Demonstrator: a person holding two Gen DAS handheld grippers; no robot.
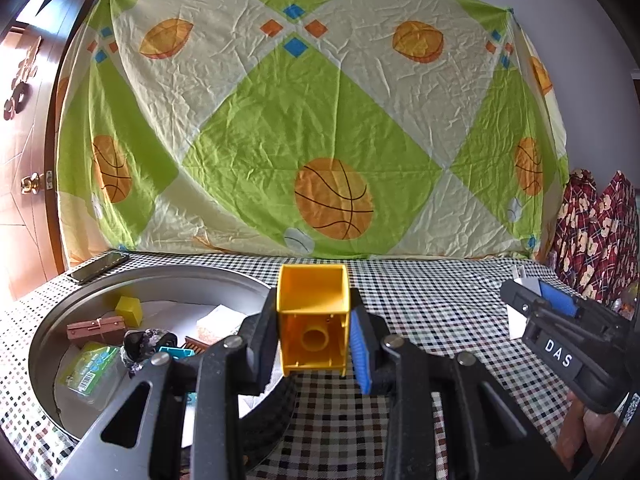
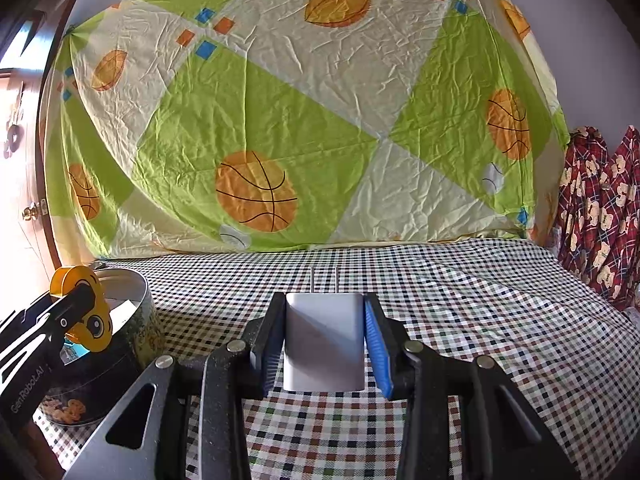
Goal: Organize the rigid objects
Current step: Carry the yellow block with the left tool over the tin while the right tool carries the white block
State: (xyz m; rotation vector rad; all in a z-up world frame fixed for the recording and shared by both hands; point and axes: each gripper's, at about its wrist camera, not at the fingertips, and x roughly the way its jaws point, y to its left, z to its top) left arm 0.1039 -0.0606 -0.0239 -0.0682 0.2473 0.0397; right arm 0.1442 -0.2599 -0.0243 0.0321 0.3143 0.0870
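Note:
My left gripper (image 1: 314,320) is shut on a hollow yellow plastic piece (image 1: 312,312), held above the checked tablecloth just right of the round metal tin (image 1: 52,320). The right wrist view shows that same yellow piece (image 2: 86,316) over the tin's rim (image 2: 138,280). My right gripper (image 2: 324,340) is shut on a white plug adapter (image 2: 324,344), its two metal prongs pointing away. In the left wrist view the right gripper (image 1: 532,296) appears at the right with the white adapter (image 1: 516,320) in it.
Inside the tin lie a yellow cube (image 1: 129,311), a brown box (image 1: 96,330), a green packet (image 1: 90,366) and other small items. A dark phone (image 1: 98,266) rests behind the tin. A basketball-print sheet (image 1: 312,120) hangs at the back; patterned red fabric (image 1: 596,240) is at the right.

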